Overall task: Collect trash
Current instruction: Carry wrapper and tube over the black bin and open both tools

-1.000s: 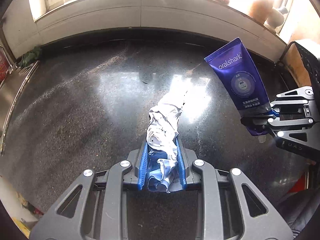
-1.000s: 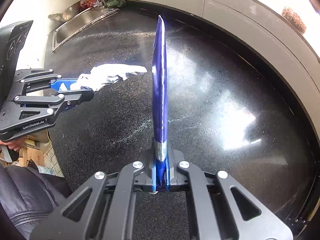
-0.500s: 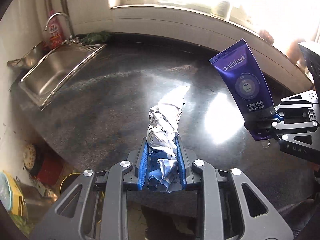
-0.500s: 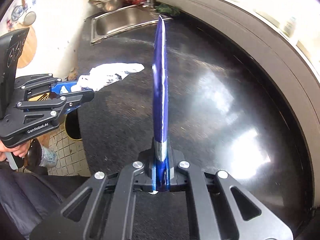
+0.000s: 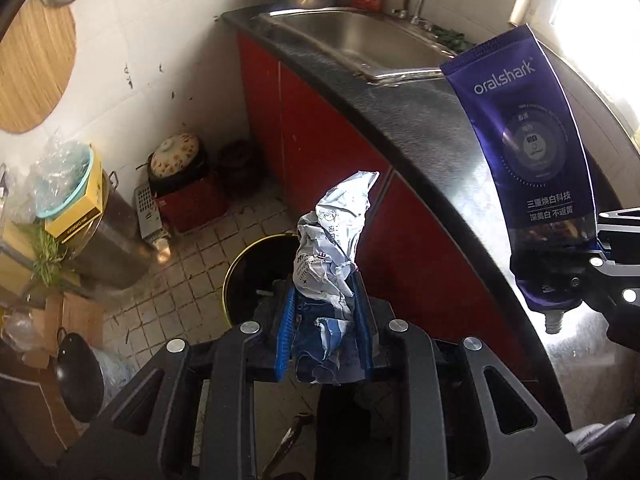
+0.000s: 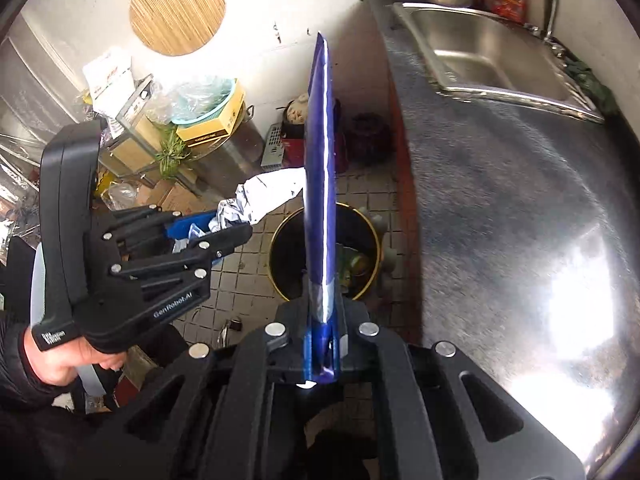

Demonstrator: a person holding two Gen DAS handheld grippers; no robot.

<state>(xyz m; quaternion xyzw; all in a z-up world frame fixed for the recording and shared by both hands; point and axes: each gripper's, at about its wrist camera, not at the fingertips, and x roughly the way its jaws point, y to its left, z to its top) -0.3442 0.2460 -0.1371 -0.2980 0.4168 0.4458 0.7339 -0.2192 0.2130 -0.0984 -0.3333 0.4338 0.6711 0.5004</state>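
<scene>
My left gripper [image 5: 324,292] is shut on a crumpled white wrapper [image 5: 334,232], which sticks up between the blue pads. It hangs over a round black trash bin [image 5: 248,276] on the tiled floor. My right gripper [image 6: 324,320] is shut on the neck end of a purple toothpaste tube [image 6: 318,168], seen edge-on and standing upright above the same trash bin [image 6: 360,232]. In the left wrist view the toothpaste tube [image 5: 528,152] shows its printed face at the right. In the right wrist view the left gripper [image 6: 228,236] and the wrapper [image 6: 264,196] are at the left.
A dark counter [image 6: 500,208] with a steel sink [image 6: 488,52] runs along the right, over red cabinet doors [image 5: 320,144]. Pots, boxes and a metal drum [image 5: 108,232] crowd the floor by the wall. A person's hand [image 6: 60,360] holds the left gripper.
Both grippers swung off the counter toward its end and now hang over the floor bin. Both rolled. The wrapper and the tube stay held.
</scene>
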